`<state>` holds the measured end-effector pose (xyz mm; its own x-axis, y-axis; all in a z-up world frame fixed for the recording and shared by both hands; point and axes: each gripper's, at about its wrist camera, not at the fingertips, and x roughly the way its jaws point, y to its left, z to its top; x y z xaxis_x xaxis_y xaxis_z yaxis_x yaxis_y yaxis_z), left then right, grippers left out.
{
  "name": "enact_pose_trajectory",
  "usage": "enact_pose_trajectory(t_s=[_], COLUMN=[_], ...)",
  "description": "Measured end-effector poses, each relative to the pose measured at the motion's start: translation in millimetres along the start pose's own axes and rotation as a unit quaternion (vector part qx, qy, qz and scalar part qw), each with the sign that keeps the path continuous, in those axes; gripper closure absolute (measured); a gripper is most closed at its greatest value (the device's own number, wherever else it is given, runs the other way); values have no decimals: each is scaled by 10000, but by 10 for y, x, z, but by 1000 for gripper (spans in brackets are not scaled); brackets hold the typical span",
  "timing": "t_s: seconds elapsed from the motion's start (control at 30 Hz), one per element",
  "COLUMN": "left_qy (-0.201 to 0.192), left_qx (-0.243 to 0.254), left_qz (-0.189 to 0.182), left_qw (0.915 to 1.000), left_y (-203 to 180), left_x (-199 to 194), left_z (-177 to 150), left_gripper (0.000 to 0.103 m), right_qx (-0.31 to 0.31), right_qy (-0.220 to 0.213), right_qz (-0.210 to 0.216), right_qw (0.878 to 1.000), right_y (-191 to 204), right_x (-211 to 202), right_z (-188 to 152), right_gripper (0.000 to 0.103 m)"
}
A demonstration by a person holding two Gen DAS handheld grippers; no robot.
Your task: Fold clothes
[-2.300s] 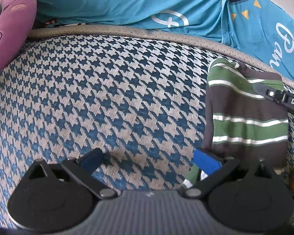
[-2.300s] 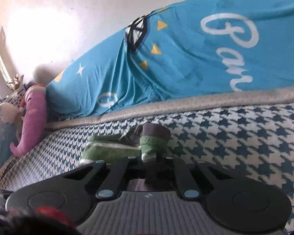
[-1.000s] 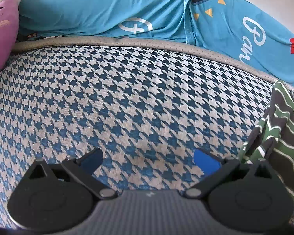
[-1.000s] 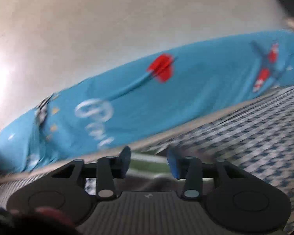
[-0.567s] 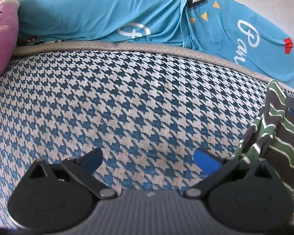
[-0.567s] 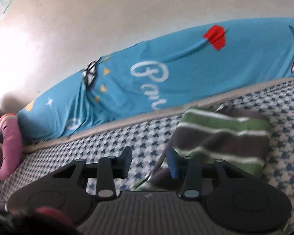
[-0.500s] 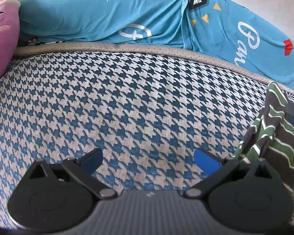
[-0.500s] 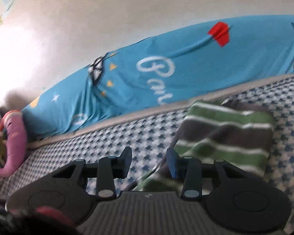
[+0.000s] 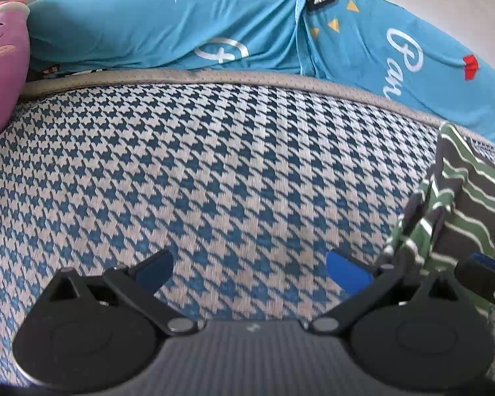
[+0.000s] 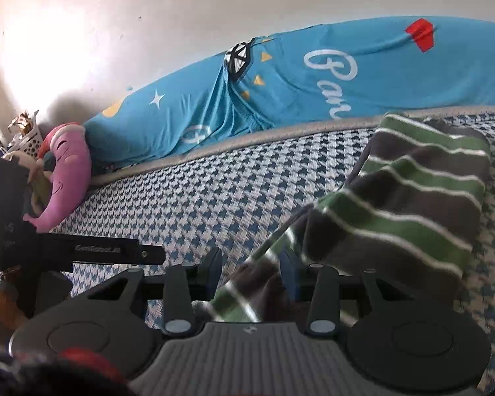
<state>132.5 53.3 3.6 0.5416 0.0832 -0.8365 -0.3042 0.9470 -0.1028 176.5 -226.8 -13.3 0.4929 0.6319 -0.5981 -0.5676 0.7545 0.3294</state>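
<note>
A green, grey and white striped garment (image 10: pixel 412 204) lies folded on the houndstooth bed cover (image 10: pixel 214 204). One loose end of it trails toward me. My right gripper (image 10: pixel 250 269) is open, and that loose end (image 10: pixel 247 287) lies between its blue pads without being pinched. In the left wrist view the garment (image 9: pixel 465 194) sits at the far right edge. My left gripper (image 9: pixel 250 269) is wide open over bare cover to the left of it, holding nothing. A tip of the right gripper shows at the lower right of that view.
A blue printed quilt (image 9: pixel 247 26) runs along the wall behind the grey mattress edge (image 9: pixel 214 77). A pink plush toy (image 10: pixel 66 178) lies at the left end of the bed. The black housing of the left tool (image 10: pixel 109 250) crosses the right view's left side.
My right gripper has opened and let go of the garment, which now lies further right on the bed. Lately it has drawn in over the loose end. The left gripper stayed open.
</note>
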Motion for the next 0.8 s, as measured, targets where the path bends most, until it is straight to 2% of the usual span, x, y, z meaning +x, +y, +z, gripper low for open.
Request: enact_pose_trajectory(t_s=[0.2, 0.57, 0.8], left_qy=[182, 102, 81], left_qx=[189, 402, 491], left_qz=[-92, -279, -318], left_qw=[9996, 9988, 9983], left_y=[-76, -148, -97], left_x=[-27, -227, -352], left_z=[-175, -413, -506], left_gripper=[0, 0, 0], right_qx=[-73, -45, -271], right_qy=[69, 89, 232], right_qz=[-49, -150, -15], right_qw=[9999, 9998, 9994], right_y=[49, 63, 233], right_x=[-59, -207, -312], right_z=[-98, -226, -436], right_gripper=[63, 63, 63])
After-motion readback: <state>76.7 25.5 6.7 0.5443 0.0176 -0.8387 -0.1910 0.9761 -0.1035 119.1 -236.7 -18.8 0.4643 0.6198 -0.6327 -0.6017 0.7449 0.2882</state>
